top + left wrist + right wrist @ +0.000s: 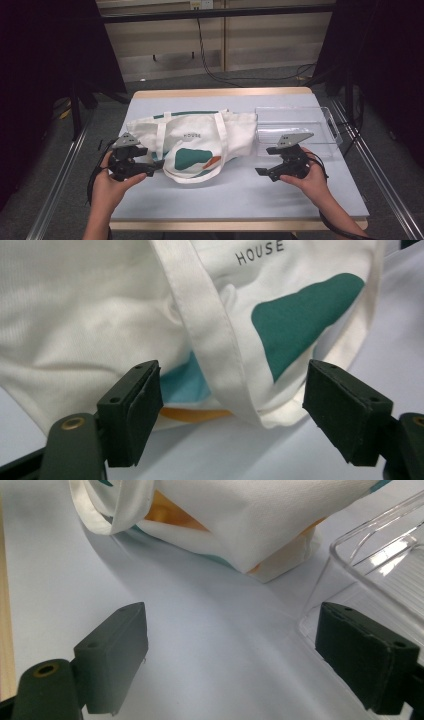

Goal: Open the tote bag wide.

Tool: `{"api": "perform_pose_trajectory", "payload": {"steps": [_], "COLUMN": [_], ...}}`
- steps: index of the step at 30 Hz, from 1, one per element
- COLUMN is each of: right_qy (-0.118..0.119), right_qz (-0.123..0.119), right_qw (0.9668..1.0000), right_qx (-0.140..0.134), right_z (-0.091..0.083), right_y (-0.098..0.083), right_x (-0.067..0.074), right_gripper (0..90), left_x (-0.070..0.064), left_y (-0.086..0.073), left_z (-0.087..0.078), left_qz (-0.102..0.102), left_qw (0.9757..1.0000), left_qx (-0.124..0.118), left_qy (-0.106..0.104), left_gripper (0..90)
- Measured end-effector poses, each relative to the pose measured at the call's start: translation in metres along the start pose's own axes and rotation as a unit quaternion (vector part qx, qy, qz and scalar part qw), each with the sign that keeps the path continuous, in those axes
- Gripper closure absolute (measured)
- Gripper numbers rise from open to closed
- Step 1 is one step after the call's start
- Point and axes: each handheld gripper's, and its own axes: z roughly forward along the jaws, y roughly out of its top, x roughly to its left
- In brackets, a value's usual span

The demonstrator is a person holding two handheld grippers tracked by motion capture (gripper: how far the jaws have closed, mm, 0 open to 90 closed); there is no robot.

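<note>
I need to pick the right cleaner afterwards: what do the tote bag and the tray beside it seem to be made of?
The tote bag looks like matte woven cotton or canvas: a fine weave, soft creases and stitched flat straps show in the left gripper view. The tray appears to be clear hard plastic with a glossy finish: the table shows through it and its rim catches bright glints.

place: lab recording bay | signs: black curtains (45, 60), loose cables (210, 65), metal rails (60, 175) beside counter (240, 195)
</note>
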Motion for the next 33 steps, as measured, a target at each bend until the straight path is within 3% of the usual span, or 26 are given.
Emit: {"api": "perform_pose_trajectory", "payload": {"steps": [1, 4, 6, 9, 11, 13, 15, 16, 18, 20, 22, 25, 28, 33], "right_qy": [0.001, 0.003, 0.001, 0.002, 0.005, 0.01, 0.01, 0.011, 0.01, 0.01, 0.011, 0.011, 0.012, 0.008], "right_qz": [0.002, -0.002, -0.006, -0.005, -0.009, -0.006, -0.006, -0.006, -0.008, -0.008, -0.008, -0.004, -0.002, 0.007], "right_qw": [1.0, 1.0, 1.0, 1.0, 0.9999, 0.9999, 0.9999, 0.9999, 0.9999, 0.9999, 0.9999, 0.9999, 0.9999, 0.9999], "right_qx": [0.0, -0.003, -0.004, -0.003, -0.003, -0.004, -0.003, -0.004, -0.002, -0.001, -0.002, -0.002, -0.002, -0.011], "right_z": [-0.001, -0.002, -0.003, -0.004, -0.004, -0.004, -0.005, -0.005, -0.006, -0.007, -0.008, -0.009, -0.009, -0.01], "right_y": [0.001, 0.004, 0.007, 0.011, 0.014, 0.016, 0.018, 0.019, 0.021, 0.024, 0.028, 0.032, 0.038, 0.046], "right_x": [0.0, -0.001, -0.001, -0.001, -0.001, -0.002, -0.003, -0.004, -0.005, -0.006, -0.008, -0.013, -0.016, -0.024], "right_gripper": [12.9, 12.7, 12.6, 12.5, 12.4, 12.3, 12.3, 12.3, 12.3, 12.3, 12.3, 12.3, 12.3, 12.3], "left_x": [0.001, 0.003, 0.007, 0.009, 0.01, 0.012, 0.012, 0.012, 0.01, 0.007, 0.004, 0.0, -0.002, -0.002], "left_y": [0.003, 0.011, 0.016, 0.021, 0.023, 0.025, 0.028, 0.028, 0.03, 0.031, 0.032, 0.033, 0.03, 0.021], "left_z": [0.002, 0.008, 0.013, 0.02, 0.023, 0.024, 0.023, 0.023, 0.021, 0.017, 0.012, 0.005, 0.003, 0.0], "left_qz": [-0.004, -0.007, -0.016, -0.012, -0.019, -0.023, -0.033, -0.035, -0.014, -0.01, -0.001, 0.013, 0.012, 0.008], "left_qw": [1.0, 0.9999, 0.9998, 0.9997, 0.9997, 0.9994, 0.9994, 0.9992, 0.9997, 0.9999, 0.9999, 0.9998, 0.9994, 0.9992], "left_qx": [-0.001, 0.003, -0.006, 0.007, 0.001, 0.0, -0.004, -0.004, 0.001, -0.004, -0.012, -0.006, -0.012, -0.013], "left_qy": [-0.003, 0.012, 0.005, 0.019, 0.014, 0.024, 0.011, 0.017, 0.02, 0.008, 0.0, -0.014, -0.029, -0.037], "left_gripper": [26.3, 27.6, 29.5, 34.3, 43.2, 49.8, 60.4, 61.9, 70.1, 78.5, 80.1, 82.2, 84.1, 85.4]}}
